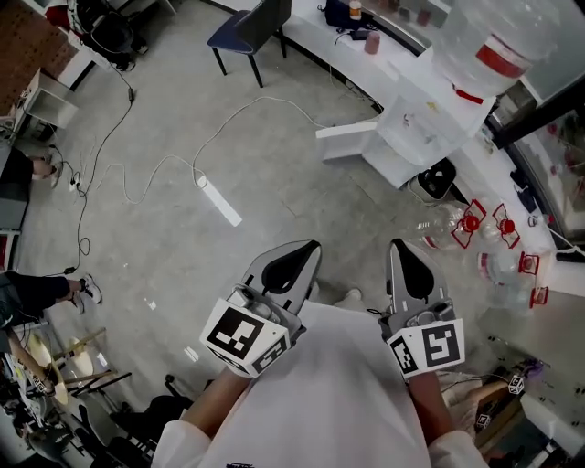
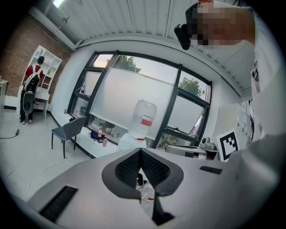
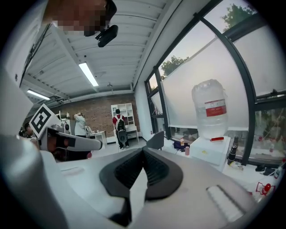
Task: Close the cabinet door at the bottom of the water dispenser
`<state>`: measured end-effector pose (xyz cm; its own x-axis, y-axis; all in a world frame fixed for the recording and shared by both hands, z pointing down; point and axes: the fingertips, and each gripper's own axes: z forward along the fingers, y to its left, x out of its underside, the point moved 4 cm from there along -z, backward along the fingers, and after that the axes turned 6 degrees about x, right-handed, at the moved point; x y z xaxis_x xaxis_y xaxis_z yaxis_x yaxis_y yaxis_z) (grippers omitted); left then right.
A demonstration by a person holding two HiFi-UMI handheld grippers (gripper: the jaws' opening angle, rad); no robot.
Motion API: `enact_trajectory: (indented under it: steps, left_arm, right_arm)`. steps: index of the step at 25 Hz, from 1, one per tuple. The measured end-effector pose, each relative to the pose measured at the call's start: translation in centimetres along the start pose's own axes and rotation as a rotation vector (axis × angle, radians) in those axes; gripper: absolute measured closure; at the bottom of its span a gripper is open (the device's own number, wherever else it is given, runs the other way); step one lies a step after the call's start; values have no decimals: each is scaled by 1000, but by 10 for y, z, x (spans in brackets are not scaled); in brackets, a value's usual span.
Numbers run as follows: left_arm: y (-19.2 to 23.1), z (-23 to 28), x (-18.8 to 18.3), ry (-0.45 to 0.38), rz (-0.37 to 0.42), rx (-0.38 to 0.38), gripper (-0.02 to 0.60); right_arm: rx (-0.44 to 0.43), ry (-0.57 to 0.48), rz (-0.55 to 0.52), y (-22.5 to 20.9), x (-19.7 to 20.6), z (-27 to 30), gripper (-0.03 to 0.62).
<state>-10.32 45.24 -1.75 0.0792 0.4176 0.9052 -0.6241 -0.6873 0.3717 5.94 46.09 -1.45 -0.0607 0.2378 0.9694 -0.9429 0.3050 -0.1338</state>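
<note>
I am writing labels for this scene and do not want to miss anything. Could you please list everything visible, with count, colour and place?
water dispenser: one, white, at the counter, upper right
water bottle: one, clear with red label, on the dispenser
cabinet door: one, white, standing open at the dispenser's foot
floor bottles: several, clear and red, at right
chair: one, dark blue, top middle
power strip: one, white with white cable, mid floor
people: two, far off by the brick wall
left gripper: one, grey with black pads, jaws shut, bottom centre
right gripper: one, same colours, jaws shut, beside it
</note>
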Motion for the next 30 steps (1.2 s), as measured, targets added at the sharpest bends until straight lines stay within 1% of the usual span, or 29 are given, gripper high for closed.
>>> enact_trajectory:
  steps: [4,7,12,16,22,26,30]
  left_arm:
    - [42,-12,-14,5,0,12,575]
    - [66,-12,-19,22,-5,27,575]
    - [89,13,-23,52,-31,59,575]
    - [106,46,-32,70,-31,75,575]
    - [139,113,-58,102,-37,45,575]
    - [155,168,-78,131,-33,29,575]
    - [170,216,-95,136,-41,-4,575]
  right_arm:
    - [45,-4,4,14,-4,30,585]
    - [73,10,14,21,-2,43,585]
    - [99,63,25,12,3,66,585]
    - [95,73,30,-9,-1,99,585]
    - [56,80,26,-60,-14,169,583]
    - [24,98,8,-99,-25,217,585]
    - [-26,120,16,-134,-29,261,585]
